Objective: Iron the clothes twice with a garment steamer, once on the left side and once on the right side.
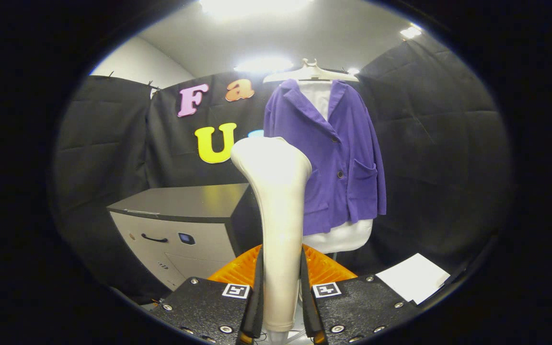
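While fingers (pixel 281 292) clamp cream steamer (pixel 278 211) (upright), purple jacket (pixel 338 158) beyond on hanger (pixel 310 73), no legible labels

Steamer (pixel 278 201) between the fingers (pixel 258 287), jacket (pixel 338 158) hanging beyond.

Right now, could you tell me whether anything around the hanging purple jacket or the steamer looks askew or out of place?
Nothing stands out. The purple button-front jacket hangs straight on its pale hanger over a white garment. The cream garment steamer stands upright, clamped between both fingers of the gripper. A white paper sheet lies flat nearby.
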A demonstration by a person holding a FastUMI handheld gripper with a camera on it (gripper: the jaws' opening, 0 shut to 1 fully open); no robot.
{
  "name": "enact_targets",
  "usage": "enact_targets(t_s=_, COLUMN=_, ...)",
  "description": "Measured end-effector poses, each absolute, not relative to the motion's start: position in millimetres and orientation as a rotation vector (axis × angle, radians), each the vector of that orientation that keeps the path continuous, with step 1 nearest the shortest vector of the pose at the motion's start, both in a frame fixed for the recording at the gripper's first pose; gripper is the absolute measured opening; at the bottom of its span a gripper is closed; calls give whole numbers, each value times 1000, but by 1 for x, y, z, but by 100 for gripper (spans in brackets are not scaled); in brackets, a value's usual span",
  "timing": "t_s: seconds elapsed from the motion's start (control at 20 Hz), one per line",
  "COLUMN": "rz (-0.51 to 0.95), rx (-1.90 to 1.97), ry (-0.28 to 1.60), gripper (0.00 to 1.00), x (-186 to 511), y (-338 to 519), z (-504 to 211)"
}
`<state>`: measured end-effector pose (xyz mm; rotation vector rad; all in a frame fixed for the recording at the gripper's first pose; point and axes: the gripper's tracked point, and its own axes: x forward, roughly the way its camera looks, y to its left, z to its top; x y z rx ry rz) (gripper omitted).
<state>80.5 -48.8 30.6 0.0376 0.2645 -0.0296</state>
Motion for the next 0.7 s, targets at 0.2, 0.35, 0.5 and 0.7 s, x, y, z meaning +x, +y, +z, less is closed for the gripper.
enact_targets(t_s=0.2, rz=29, rx=-3, ry=190, gripper=33, x=42, y=-24, z=54)
enact_targets(t_s=0.35, rz=57, rx=-10, ry=186, gripper=33, x=29, y=-12, z=52)
enact_targets(t_s=0.5, rz=55, rx=9, ry=194, gripper=33, x=23, y=-11, z=49)
enact_targets(t_s=0.7, rz=52, rx=20, ry=195, gripper=33, x=19, y=-11, z=44)
